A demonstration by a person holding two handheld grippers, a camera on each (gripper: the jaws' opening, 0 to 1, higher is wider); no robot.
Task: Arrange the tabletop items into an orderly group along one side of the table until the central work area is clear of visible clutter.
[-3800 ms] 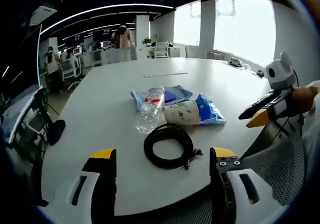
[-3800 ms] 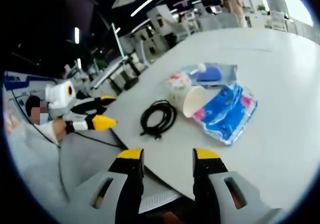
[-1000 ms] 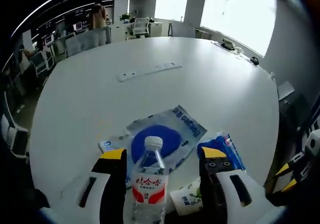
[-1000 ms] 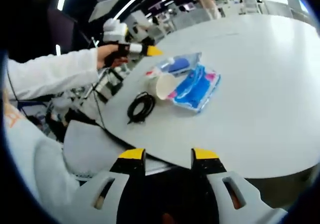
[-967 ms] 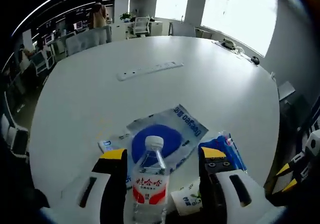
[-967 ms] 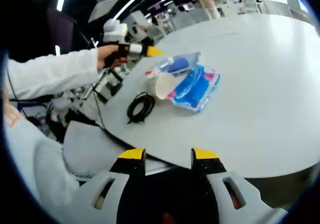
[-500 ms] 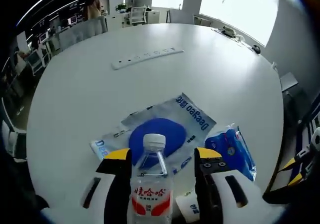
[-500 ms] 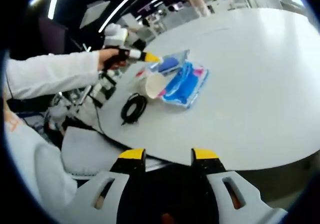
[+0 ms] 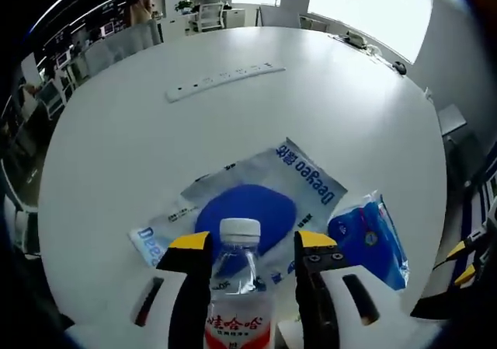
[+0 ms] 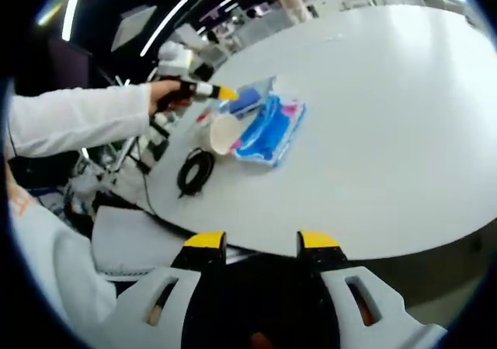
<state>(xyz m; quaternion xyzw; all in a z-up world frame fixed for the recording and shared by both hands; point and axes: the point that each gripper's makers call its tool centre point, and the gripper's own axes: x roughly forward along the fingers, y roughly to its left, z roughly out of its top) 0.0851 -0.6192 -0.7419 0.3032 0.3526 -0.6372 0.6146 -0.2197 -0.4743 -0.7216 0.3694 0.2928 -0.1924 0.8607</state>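
Observation:
A clear water bottle (image 9: 239, 275) with a white cap and red label stands between the jaws of my left gripper (image 9: 252, 244), which is shut on it. Behind it on the white table (image 9: 116, 155) lies a flat blue packet (image 9: 256, 205), with a blue tissue pack (image 9: 369, 236) to its right. In the right gripper view a hand holds the left gripper (image 10: 224, 93) over the packet (image 10: 250, 99), beside the tissue pack (image 10: 268, 131), a paper cup (image 10: 217, 134) on its side and a black cable coil (image 10: 194, 170). My right gripper (image 10: 262, 244) is open and holds nothing, off the table's near edge.
A white power strip (image 9: 225, 81) lies farther across the table. Small items (image 9: 365, 44) sit at the far edge near the window. A grey mesh chair (image 10: 132, 240) stands by the near edge. A white sleeve (image 10: 70, 120) reaches in from the left. Desks and chairs fill the room behind.
The left gripper's jaws have drawn in around the bottle, which stays fixed between them while the view shifts over the packet. The right gripper has backed away from the items.

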